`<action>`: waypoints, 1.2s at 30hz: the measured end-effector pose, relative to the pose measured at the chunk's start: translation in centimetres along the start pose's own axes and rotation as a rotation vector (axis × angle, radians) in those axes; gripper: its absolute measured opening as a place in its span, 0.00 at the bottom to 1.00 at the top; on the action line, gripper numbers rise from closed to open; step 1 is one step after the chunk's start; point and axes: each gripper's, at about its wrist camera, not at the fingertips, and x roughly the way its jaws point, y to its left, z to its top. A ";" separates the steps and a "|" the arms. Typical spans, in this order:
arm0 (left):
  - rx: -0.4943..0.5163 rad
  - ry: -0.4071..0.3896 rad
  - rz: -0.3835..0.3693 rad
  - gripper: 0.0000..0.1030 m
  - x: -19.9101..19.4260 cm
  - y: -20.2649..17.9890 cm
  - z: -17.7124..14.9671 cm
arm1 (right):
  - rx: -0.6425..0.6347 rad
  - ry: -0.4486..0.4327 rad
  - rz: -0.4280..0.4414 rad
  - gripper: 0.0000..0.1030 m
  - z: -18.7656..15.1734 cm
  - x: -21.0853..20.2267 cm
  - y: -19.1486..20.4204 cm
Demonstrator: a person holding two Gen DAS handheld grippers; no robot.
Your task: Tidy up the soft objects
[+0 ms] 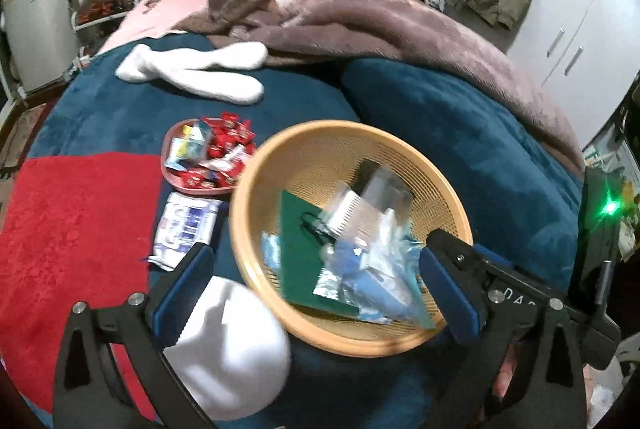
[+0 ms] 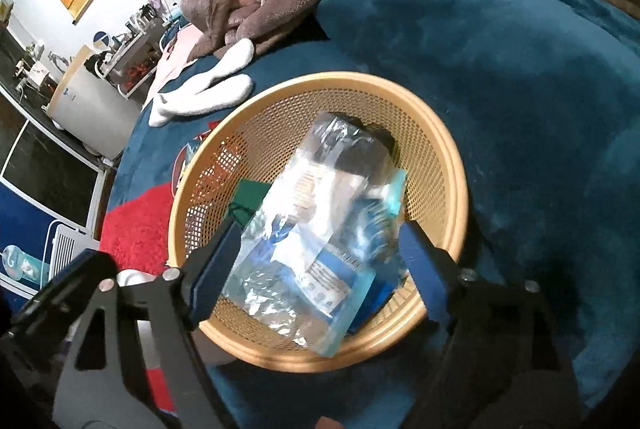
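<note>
A round tan mesh basket [image 1: 256,189] sits on the blue bedspread; it also shows in the right wrist view [image 2: 452,165]. It holds a green pad [image 1: 300,249] and clear plastic packets [image 2: 316,229]. My left gripper [image 1: 316,269] is open, its fingers spread over the basket's near rim. My right gripper [image 2: 316,257] is open, its jaws on either side of the plastic packets above the basket. A white soft object [image 1: 232,353] lies by my left finger. White socks [image 1: 200,69] lie farther back; they also show in the right wrist view [image 2: 208,89].
A pink dish of red candies [image 1: 208,157] and a tissue pack [image 1: 188,225] lie left of the basket. A brown blanket [image 1: 340,13] is heaped at the back. A red cloth [image 1: 72,229] covers the left of the bed. Shelves and a cabinet stand beyond the bed.
</note>
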 end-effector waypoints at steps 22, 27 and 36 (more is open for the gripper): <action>-0.141 -0.106 0.249 1.00 -8.8 18.0 -7.1 | -0.361 -0.103 0.038 1.00 -6.8 -0.2 17.5; -0.187 -0.102 0.285 1.00 -10.0 21.9 -9.8 | -0.432 -0.064 0.065 1.00 -9.6 1.2 21.6; -0.260 -0.086 0.337 1.00 -11.4 27.5 -14.6 | -0.539 -0.015 0.088 1.00 -14.1 3.5 26.2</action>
